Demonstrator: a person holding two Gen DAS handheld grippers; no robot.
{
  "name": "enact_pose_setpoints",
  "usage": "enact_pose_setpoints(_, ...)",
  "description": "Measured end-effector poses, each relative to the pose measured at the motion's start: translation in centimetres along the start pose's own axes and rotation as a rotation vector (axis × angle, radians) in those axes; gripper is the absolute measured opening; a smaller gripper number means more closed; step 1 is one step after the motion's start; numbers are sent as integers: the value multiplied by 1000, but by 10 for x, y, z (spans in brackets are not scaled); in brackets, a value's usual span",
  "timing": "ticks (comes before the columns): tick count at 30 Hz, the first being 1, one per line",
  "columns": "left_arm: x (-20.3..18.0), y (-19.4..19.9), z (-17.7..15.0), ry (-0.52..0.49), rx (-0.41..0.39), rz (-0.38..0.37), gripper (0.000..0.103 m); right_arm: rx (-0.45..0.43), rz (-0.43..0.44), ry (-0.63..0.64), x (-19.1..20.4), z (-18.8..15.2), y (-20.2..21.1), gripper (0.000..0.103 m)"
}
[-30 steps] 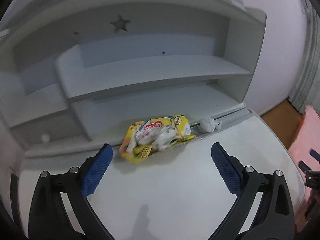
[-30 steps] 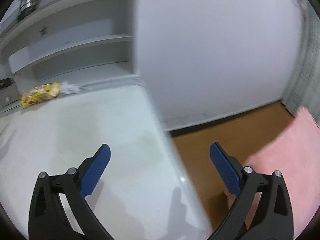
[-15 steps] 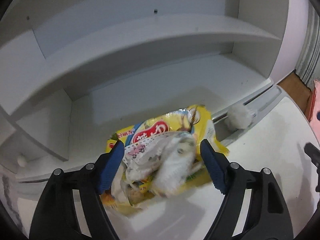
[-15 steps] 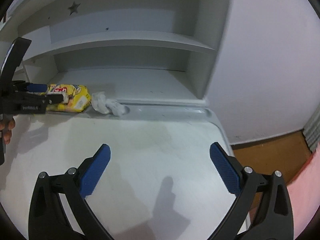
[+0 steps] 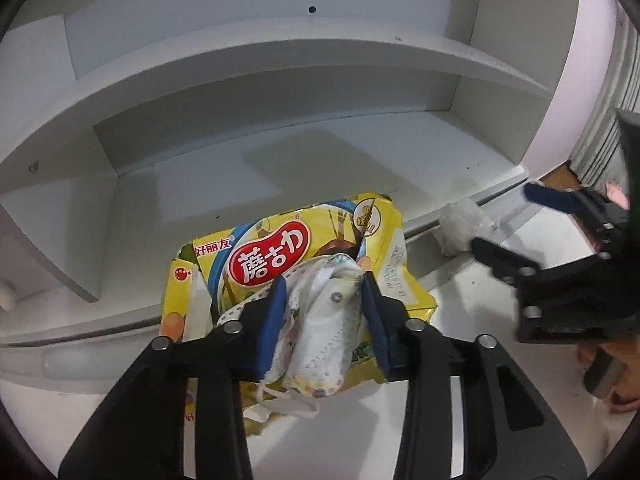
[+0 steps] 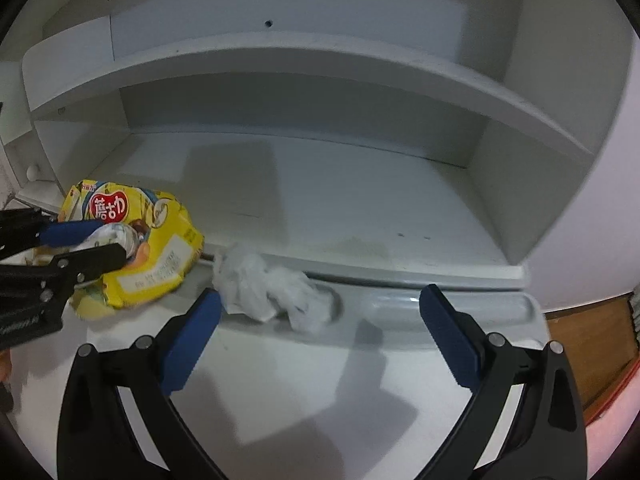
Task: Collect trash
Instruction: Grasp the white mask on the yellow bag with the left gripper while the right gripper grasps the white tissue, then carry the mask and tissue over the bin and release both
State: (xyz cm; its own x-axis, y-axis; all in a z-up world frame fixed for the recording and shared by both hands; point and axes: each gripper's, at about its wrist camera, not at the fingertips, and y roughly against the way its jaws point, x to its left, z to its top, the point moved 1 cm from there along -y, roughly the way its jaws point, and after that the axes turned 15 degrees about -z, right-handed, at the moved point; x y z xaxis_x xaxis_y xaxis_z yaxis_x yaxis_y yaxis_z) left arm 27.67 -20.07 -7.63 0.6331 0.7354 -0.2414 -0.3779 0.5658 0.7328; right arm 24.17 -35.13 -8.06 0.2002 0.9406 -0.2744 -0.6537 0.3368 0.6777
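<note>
A crumpled white face mask (image 5: 320, 320) lies on a yellow snack packet (image 5: 280, 248) at the foot of the shelf unit. My left gripper (image 5: 324, 308) is closing, and its blue pads press the mask from both sides. From the right wrist, the same left gripper (image 6: 113, 241) shows at the far left over the packet (image 6: 160, 248). A crumpled white tissue (image 6: 272, 288) lies in the groove at the back of the desk. My right gripper (image 6: 320, 300) hangs open just in front of it, apart from it. In the left wrist view the right gripper (image 5: 504, 218) sits beside the tissue (image 5: 460, 228).
The white shelf unit (image 6: 320, 76) with a low overhanging shelf stands right behind the trash. A white desk top (image 6: 280, 380) runs under both grippers. Brown floor (image 6: 592, 328) drops away at the desk's right edge. A hand (image 5: 612, 364) holds the right gripper.
My left gripper came down over the packet and closed from wide open onto the mask. The right gripper swung left from the desk's edge and floor to the tissue.
</note>
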Motion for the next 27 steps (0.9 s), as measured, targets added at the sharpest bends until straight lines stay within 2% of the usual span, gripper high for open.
enact_pose_setpoints(3, 1, 3, 0, 6, -5, -11, 32, 15, 18, 16, 8, 5, -8, 90)
enact_pose_setpoints(6, 2, 8, 2, 16, -18, -25, 29, 33, 49, 33, 13, 9, -14, 56)
enact_pose_setpoints(7, 2, 13, 2, 19, -28, -29, 29, 53, 85, 28, 14, 10, -18, 49)
enact_pose_setpoints(8, 2, 18, 3, 23, -41, -33, 29, 54, 95, 17, 12, 11, -19, 47)
enact_pose_setpoints(12, 3, 48, 7, 24, -92, -42, 29, 34, 117, -21, 0, 11, -6, 43)
enact_pose_setpoints(18, 21, 100, 6, 82, -183, 5, 29, -50, 108, -62, -27, 6, 46, 43)
enact_pose_setpoints(20, 19, 106, 0, 93, -182, 3, 29, -43, 113, -76, -34, -4, 55, 43)
enact_pose_setpoints(24, 1, 106, -20, 81, -144, -16, 29, 33, 130, -78, -29, -45, 61, 43)
enact_pose_setpoints(27, -16, 109, -31, 69, -133, -28, 29, 42, 134, -101, -33, -67, 79, 43)
